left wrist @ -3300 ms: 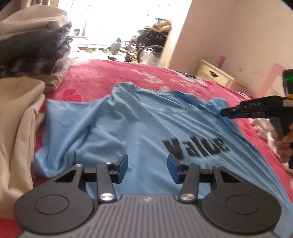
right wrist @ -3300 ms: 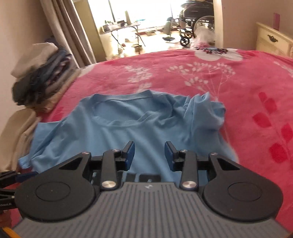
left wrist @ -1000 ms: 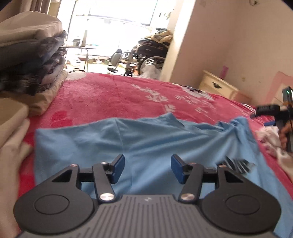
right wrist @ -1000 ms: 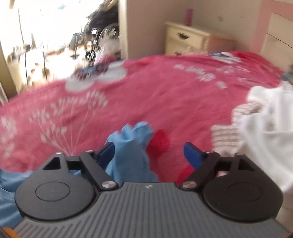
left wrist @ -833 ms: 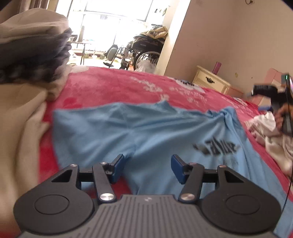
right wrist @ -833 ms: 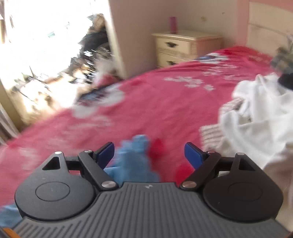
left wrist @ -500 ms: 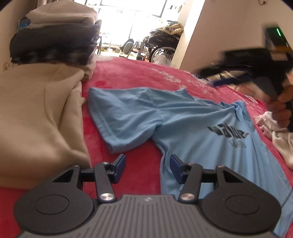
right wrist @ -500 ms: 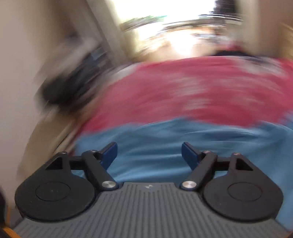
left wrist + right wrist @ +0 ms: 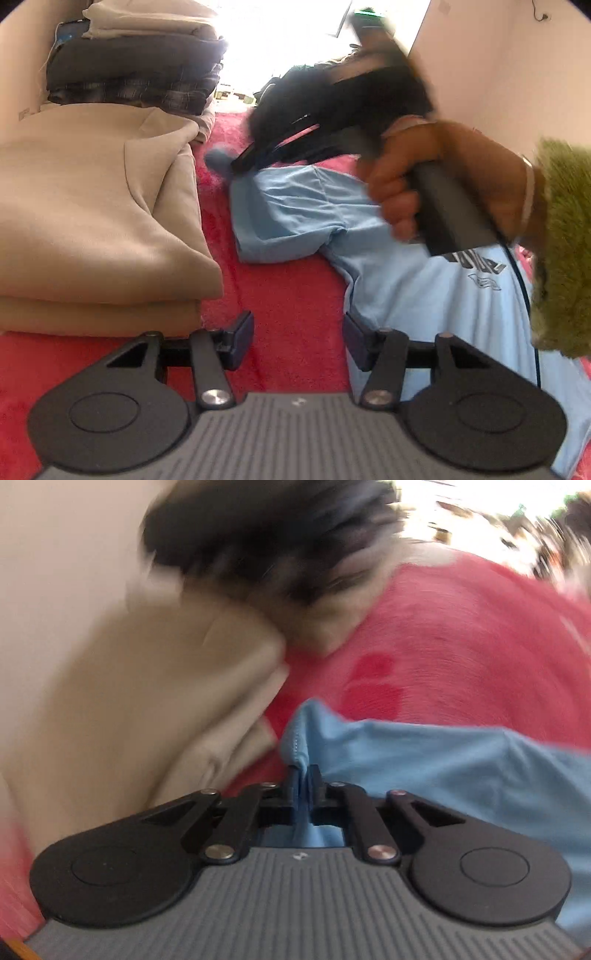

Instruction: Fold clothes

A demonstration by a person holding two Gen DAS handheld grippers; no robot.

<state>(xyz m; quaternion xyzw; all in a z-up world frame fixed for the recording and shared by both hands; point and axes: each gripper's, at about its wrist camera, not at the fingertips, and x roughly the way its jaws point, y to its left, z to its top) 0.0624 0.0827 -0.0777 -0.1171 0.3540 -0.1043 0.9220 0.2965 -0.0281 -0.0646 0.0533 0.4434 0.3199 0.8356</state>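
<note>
- Your right gripper (image 9: 303,788) had its jaws pressed together on a pinch of the light blue T-shirt (image 9: 436,764), at the edge of the sleeve.
- The blue cloth came up between the two pads and bunched just above them; the rest of it lay spread to the right on the red blanket (image 9: 461,638).
- Your left gripper (image 9: 298,336) stood about half open, and nothing was between its fingers. Under the gap was only red blanket; the right finger was at the edge of the shirt.
- The T-shirt lay flat on the bed with its dark printed letters (image 9: 476,264) facing up, partly hidden by your right hand (image 9: 417,184).
- That hand, with a green fuzzy sleeve (image 9: 561,251), held the grip of the right gripper over the shirt.
- A folded beige garment (image 9: 92,206) lay just beside the shirt, on its left.
- Behind it was a stack of folded clothes (image 9: 136,70), dark and checked ones under a pale one.
</note>
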